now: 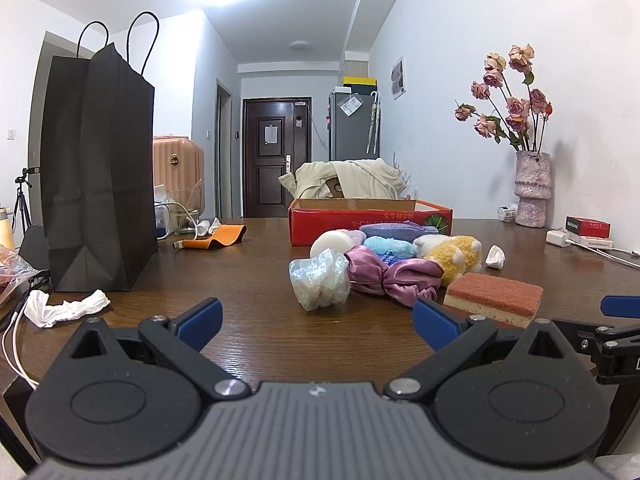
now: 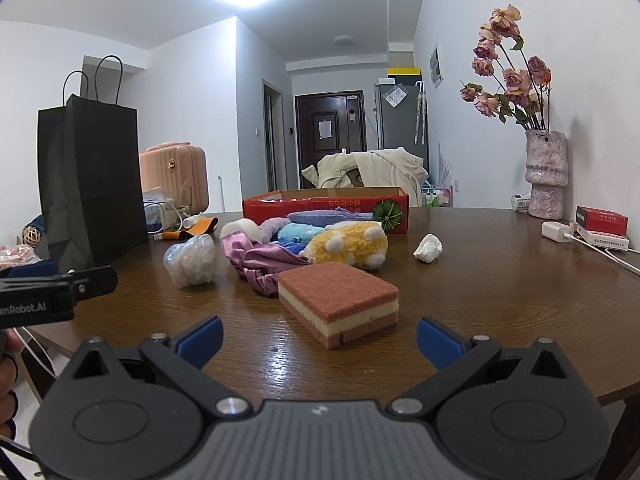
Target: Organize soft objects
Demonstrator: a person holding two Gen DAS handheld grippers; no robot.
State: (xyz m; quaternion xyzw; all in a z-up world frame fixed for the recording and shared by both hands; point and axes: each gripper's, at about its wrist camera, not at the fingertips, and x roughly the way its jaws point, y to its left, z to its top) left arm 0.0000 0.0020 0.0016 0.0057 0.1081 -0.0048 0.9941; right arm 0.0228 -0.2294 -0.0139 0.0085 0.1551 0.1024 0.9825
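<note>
The right gripper [image 2: 320,338] stood wide open and empty, its blue pads spread to either side just above the table [image 2: 500,276]. Directly ahead of it, nearest of all the soft items, lay the sponge [image 2: 338,302], flat on the wood with its rust-coloured face up. Its long axis ran obliquely, from near right to far left, so the jaws as held would meet it across a corner rather than square to its long sides; in my judgement a slight turn of the wrist would be needed before closing.

The left gripper [image 1: 318,324] was likewise wide open and held nothing. From its view the sponge [image 1: 494,298] sat ahead and to the right, near its right pad, while the plastic bundle [image 1: 320,284] lay straight ahead. The right gripper was judged better placed for the sponge.

Beyond the sponge the purple satin cloth [image 2: 260,264] touched or nearly touched its far edge; the yellow plush toy [image 2: 348,246] and blue plush [image 2: 298,234] were heaped behind. The red box [image 2: 326,206], open-topped, stood just behind the heap, a likely destination. Bare table lay to the right of the sponge, save a crumpled tissue [image 2: 428,248] well apart. The black paper bag [image 2: 86,176] stood far left, clear of the path.
</note>
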